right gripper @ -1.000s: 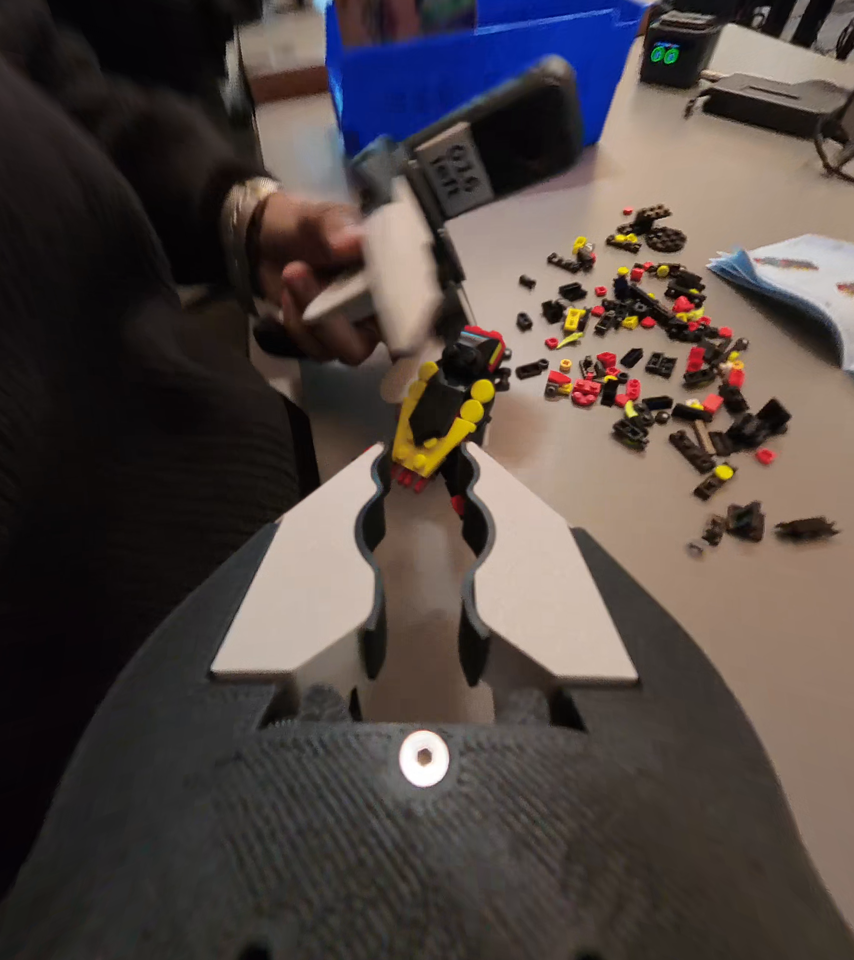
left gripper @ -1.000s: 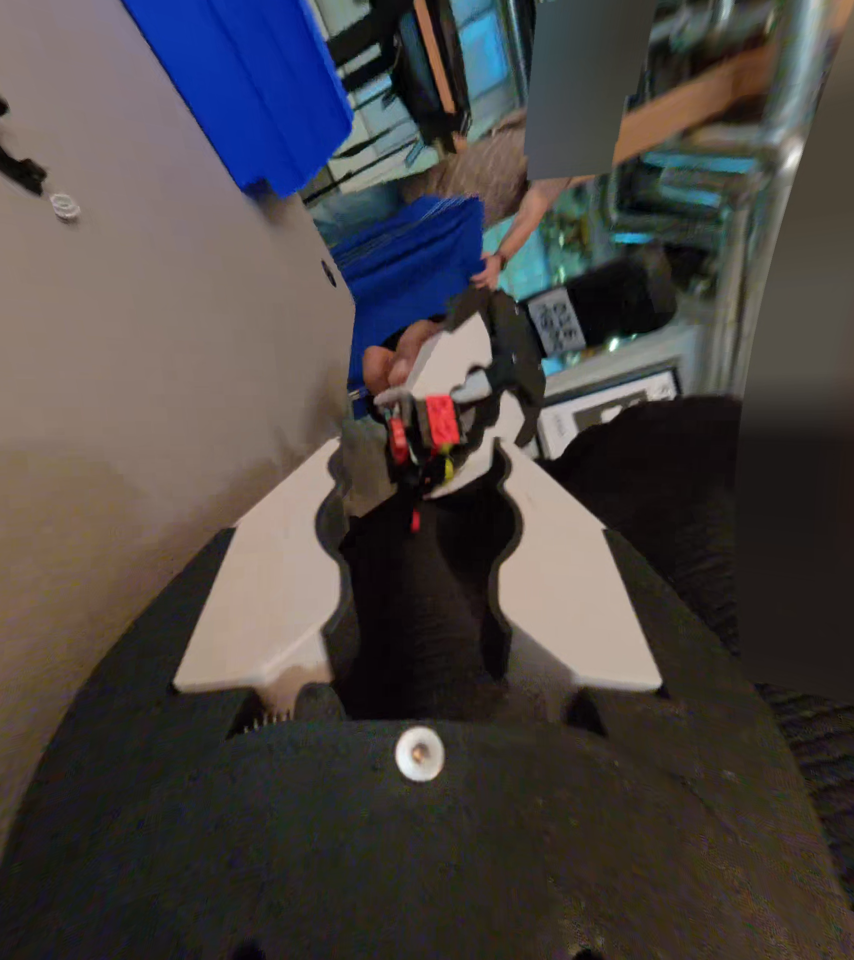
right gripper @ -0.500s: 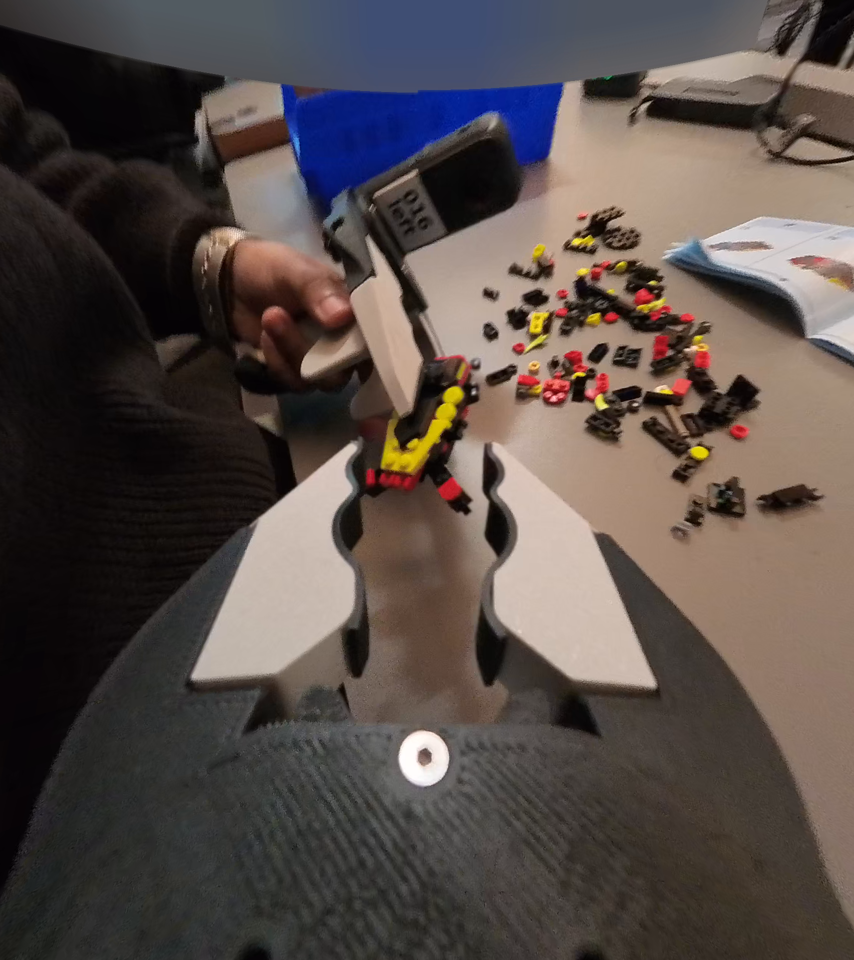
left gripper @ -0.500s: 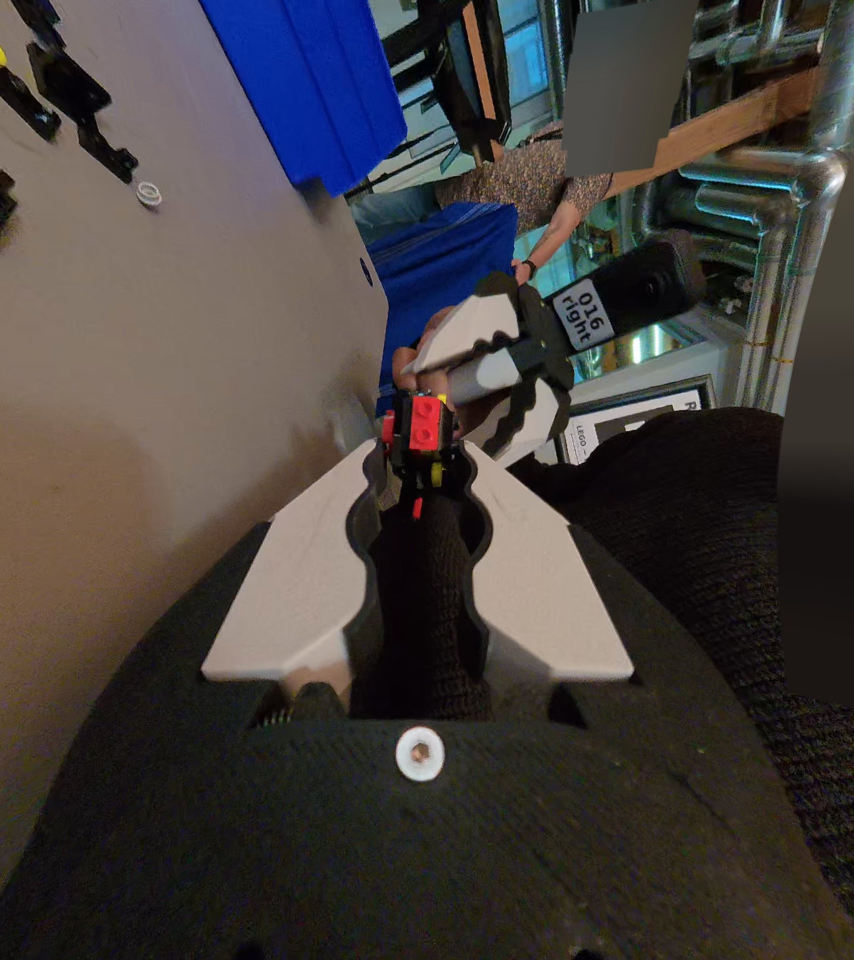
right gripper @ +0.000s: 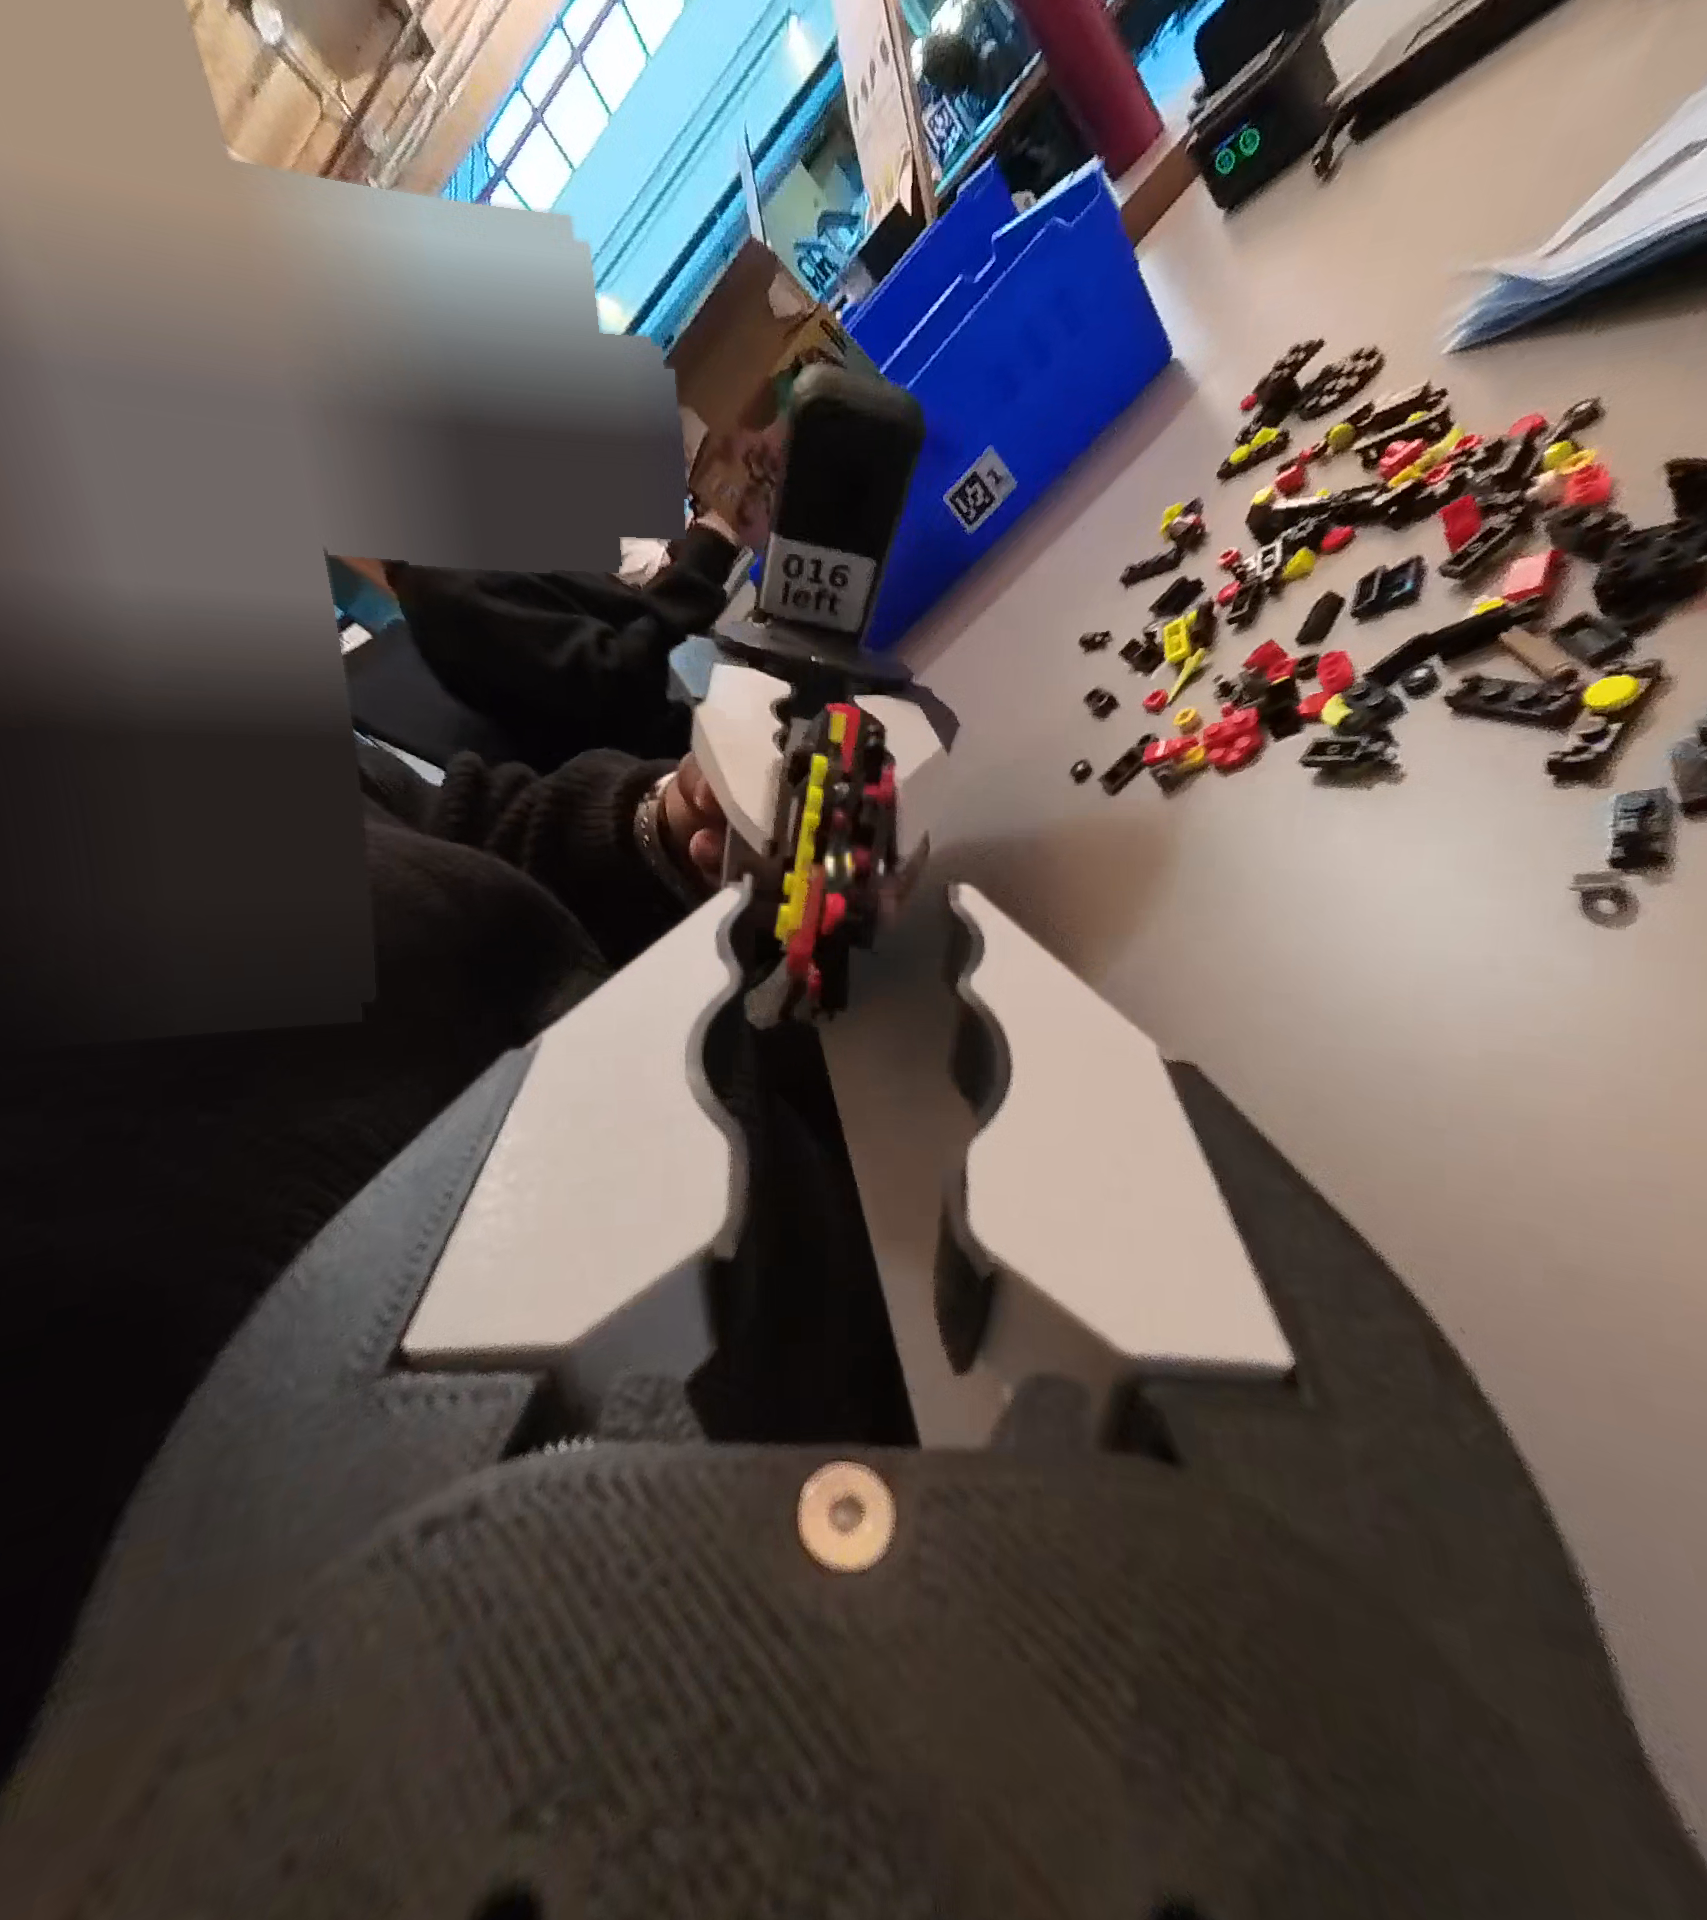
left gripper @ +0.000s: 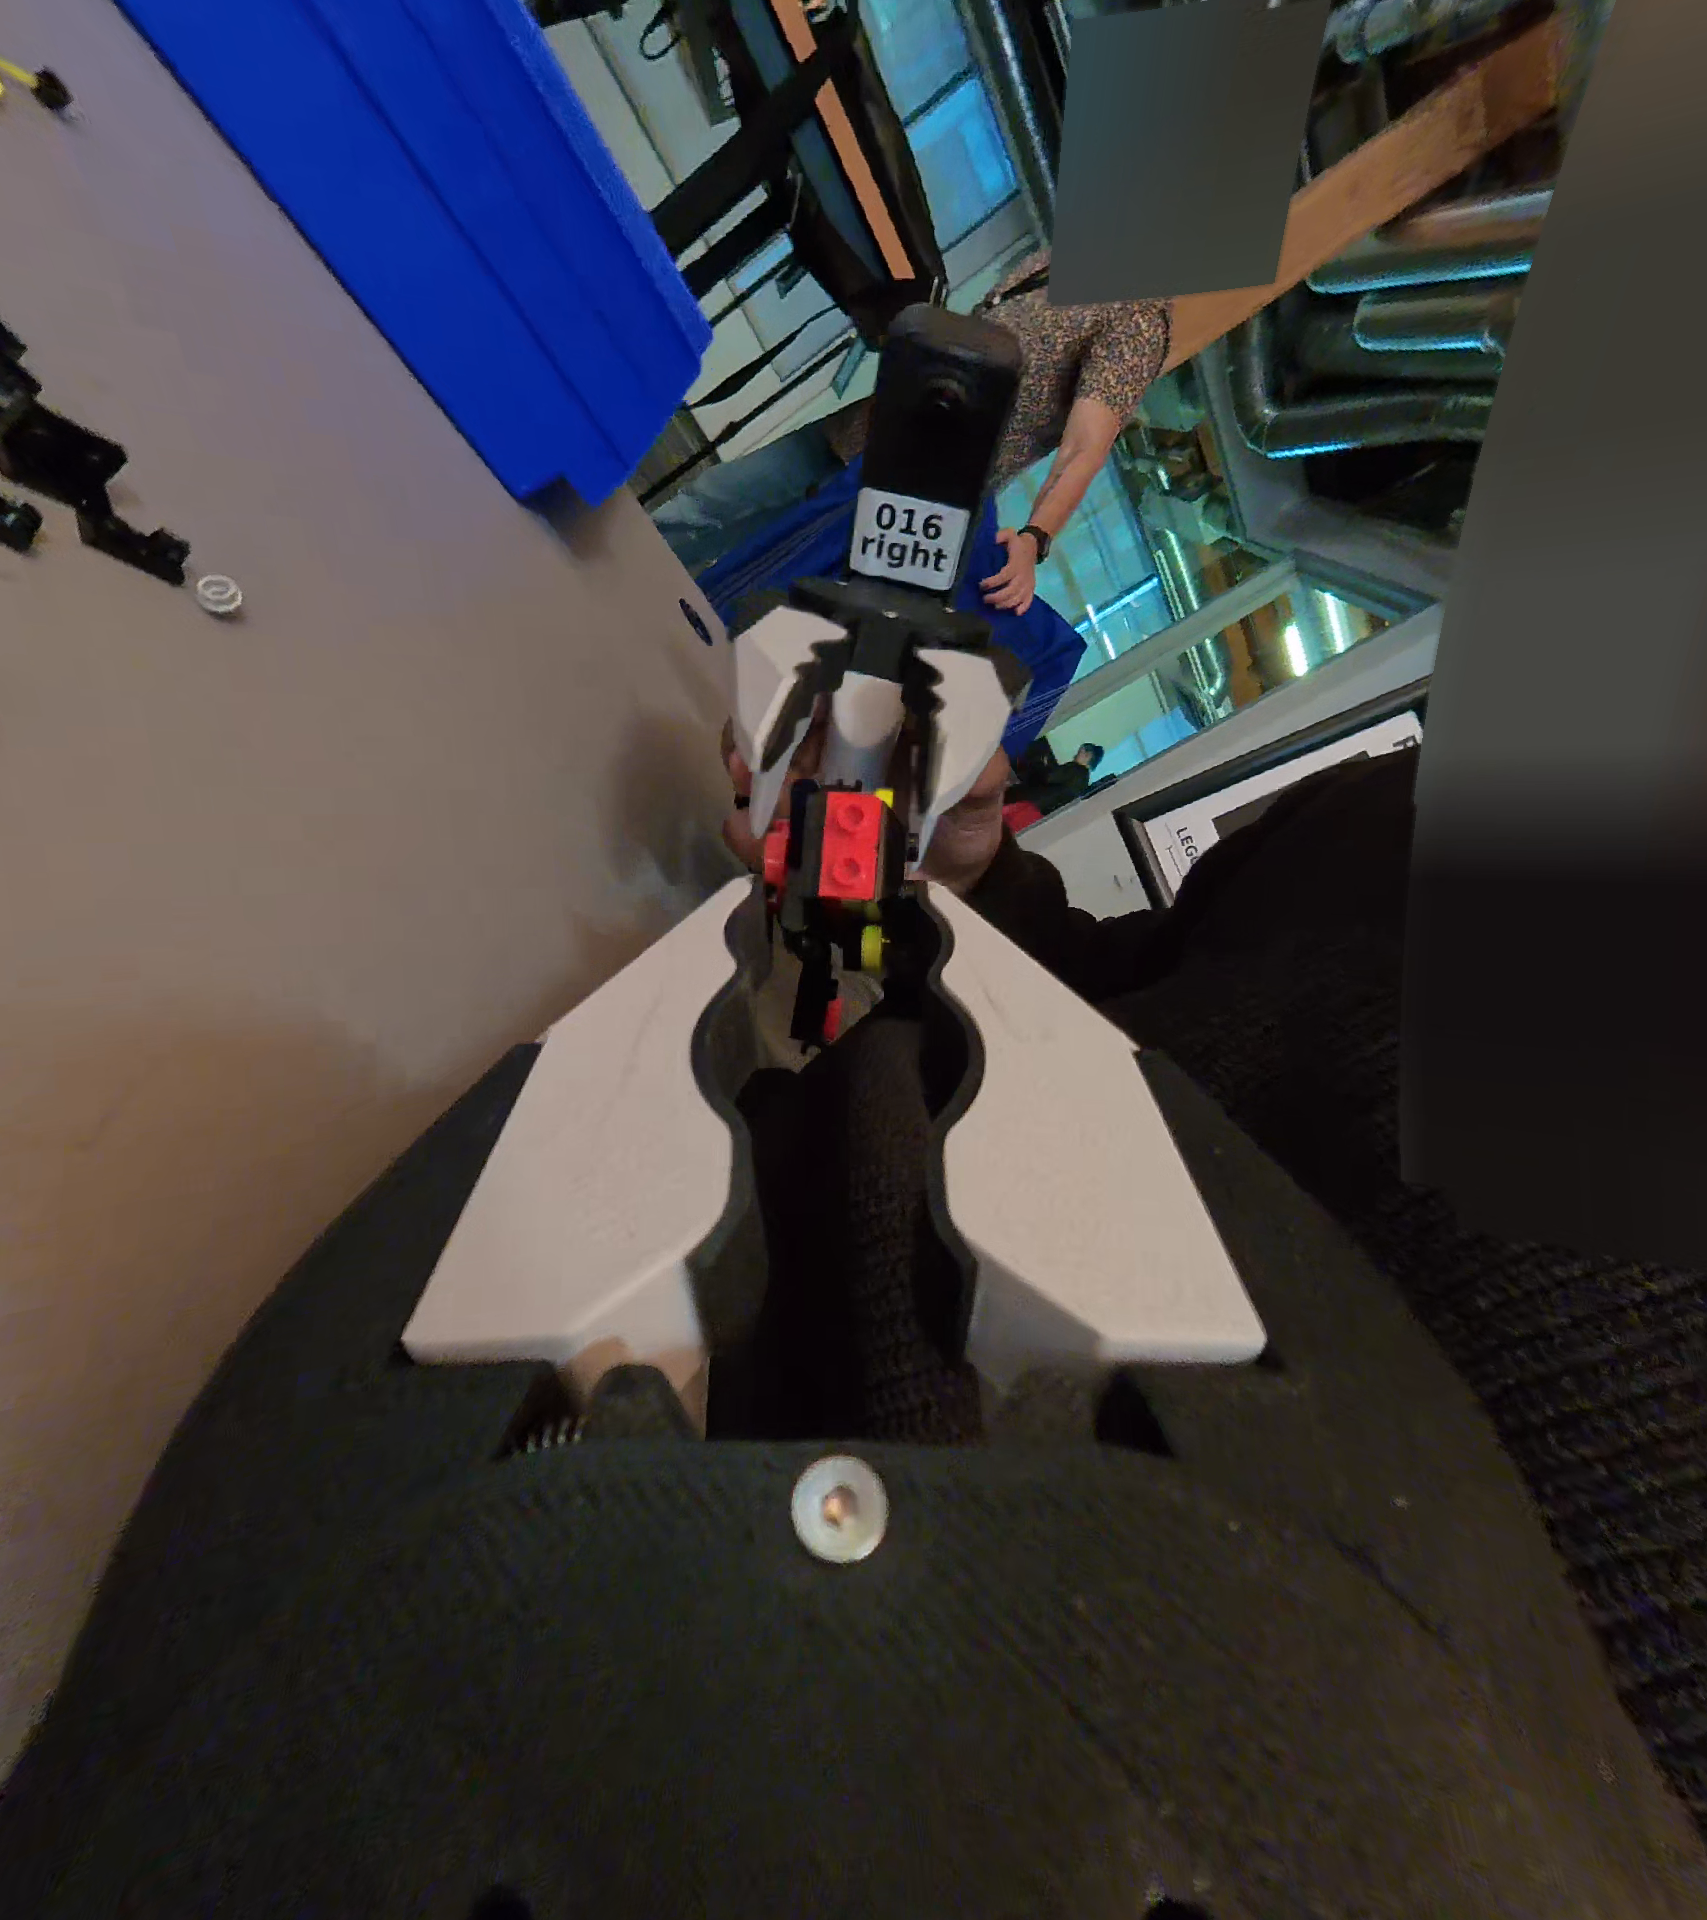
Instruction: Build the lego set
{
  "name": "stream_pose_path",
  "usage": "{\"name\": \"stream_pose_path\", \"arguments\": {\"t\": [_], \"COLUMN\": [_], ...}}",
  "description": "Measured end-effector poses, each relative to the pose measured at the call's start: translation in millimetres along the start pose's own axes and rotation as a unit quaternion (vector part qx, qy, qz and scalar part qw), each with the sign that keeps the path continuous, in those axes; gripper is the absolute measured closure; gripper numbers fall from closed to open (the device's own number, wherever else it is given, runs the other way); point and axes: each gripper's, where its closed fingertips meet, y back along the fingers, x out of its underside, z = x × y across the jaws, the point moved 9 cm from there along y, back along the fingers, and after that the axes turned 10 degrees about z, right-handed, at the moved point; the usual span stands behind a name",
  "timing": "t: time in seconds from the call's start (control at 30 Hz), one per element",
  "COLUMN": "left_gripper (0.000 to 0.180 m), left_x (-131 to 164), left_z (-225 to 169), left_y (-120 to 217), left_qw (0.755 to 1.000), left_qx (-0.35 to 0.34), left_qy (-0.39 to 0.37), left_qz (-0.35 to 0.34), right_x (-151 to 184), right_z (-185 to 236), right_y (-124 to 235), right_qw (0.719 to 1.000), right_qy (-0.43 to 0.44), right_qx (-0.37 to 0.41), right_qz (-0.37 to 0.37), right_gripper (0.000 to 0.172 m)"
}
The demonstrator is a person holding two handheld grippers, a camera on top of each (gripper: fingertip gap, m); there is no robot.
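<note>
Both grippers meet head-on over the edge of the grey-beige tabletop (right gripper: pixel 1348 1039), with a small black, red and yellow toy-brick model (left gripper: pixel 838 862) between them.

The left gripper (left gripper: pixel 841 909) has its 2 white fingers closed on the model. From its own camera the tips sit against the black sides just under a red 2-stud brick, and a yellow round piece and a thin black bit hang down into the slot. Seen from the right wrist view, that same gripper (right gripper: pixel 807 769) shows up farther off with the model (right gripper: pixel 833 831) edge-on in its fingers, a yellow strip running down one side.

The right gripper (right gripper: pixel 844 904) is parted around the lower end of the model. Its left tip looks right up against the bricks, while there's a clear strip of table between the model and the right fingertip (right gripper: pixel 974 914). So it isn't clamped, as far as I can see. That area is motion-blurred though, so contact on the left tip is hard to call.

Hands are mostly hidden behind the grippers, just knuckles and a black knit sleeve (right gripper: pixel 516 810) show. A loose scatter of black, red and yellow bricks (right gripper: pixel 1400 623) lies on the table well apart, next to a blue plastic bin (right gripper: pixel 1015 343). A booklet (right gripper: pixel 1659 208) is cut off at the frame edge and blurry.
</note>
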Motion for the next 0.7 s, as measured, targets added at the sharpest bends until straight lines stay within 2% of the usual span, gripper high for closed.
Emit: {"name": "stream_pose_path", "arguments": {"t": [0.13, 0.23, 0.4, 0.5, 0.7], "left_gripper": [0.159, 0.159, 0.159, 0.159, 0.159], "left_x": [0.2, 0.3, -1.1, -1.5, -1.7], "left_z": [-5.4, -7.1, -7.7, -8.9, -8.7], "left_y": [-1.3, -1.8, 0.6, 0.5, 0.9], "left_qw": [0.999, 1.000, 1.000, 1.000, 1.000], "left_qx": [-0.012, -0.001, 0.003, 0.006, 0.014], "left_qy": [-0.034, -0.026, -0.028, -0.029, -0.025], "left_qz": [0.011, 0.008, 0.000, -0.001, -0.003], "right_x": [0.5, 0.6, 3.1, 2.3, 3.1], "right_z": [1.5, 3.7, 4.8, 5.7, 5.8], "right_y": [0.8, 0.0, -3.9, -4.6, -6.5], "right_qw": [1.000, 0.999, 0.999, 0.999, 0.998], "right_qy": [-0.005, -0.013, -0.010, -0.007, -0.019], "right_qx": [-0.023, -0.050, -0.045, -0.048, -0.058], "right_qz": [-0.004, -0.008, 0.012, 0.009, 0.009], "right_gripper": [0.149, 0.156, 0.155, 0.164, 0.164]}}
